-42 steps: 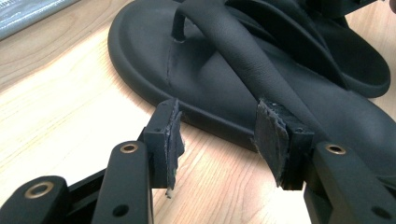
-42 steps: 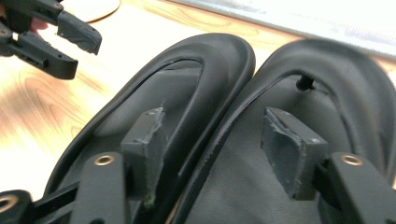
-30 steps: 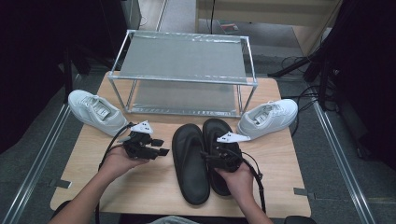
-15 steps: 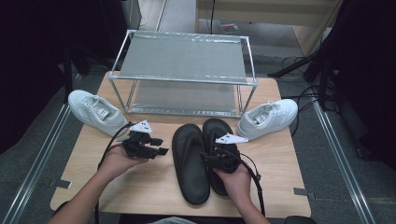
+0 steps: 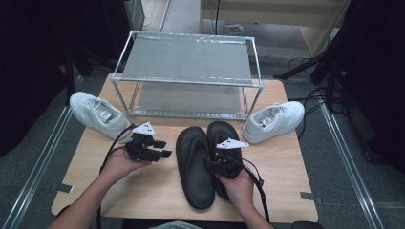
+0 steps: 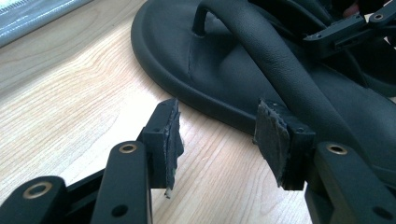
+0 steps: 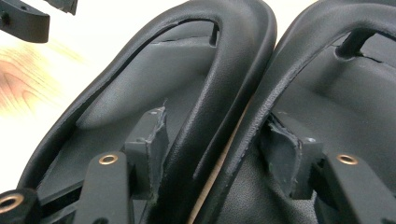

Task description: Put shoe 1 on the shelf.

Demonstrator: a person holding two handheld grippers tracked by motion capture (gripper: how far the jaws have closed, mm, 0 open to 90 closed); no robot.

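Two black sandals (image 5: 205, 167) lie side by side at the near middle of the counter (image 5: 157, 191), toes toward a metal rack (image 5: 188, 71) at the far edge; a white sneaker (image 5: 95, 112) rests at far left, a second sneaker (image 5: 274, 121) at far right. Since a second ago the right tool (image 5: 222, 164) has hardly shifted over the sandals, but its jaws have just been closing, with both inner straps between them. In the right gripper view one pad (image 7: 152, 140) stands inside the left sandal's strap (image 7: 219, 93) and the other pad (image 7: 285, 144) inside the right sandal's strap (image 7: 299, 79), the far pad touching or nearly touching its strap; whether the near pad presses yet cannot be told. The narrowing suggests a grasp that gathers both sandals at once, probably for transfer to the rack, and the pair is not yet lifted. The left tool (image 5: 160, 150) sits just left of the left sandal (image 5: 193, 167), unchanged from the earlier frames; in the left gripper view its jaws stand spread, pads (image 6: 273, 137) bare, holding nothing, one jaw close beside the sandal's rim (image 6: 196, 95) over bare wood
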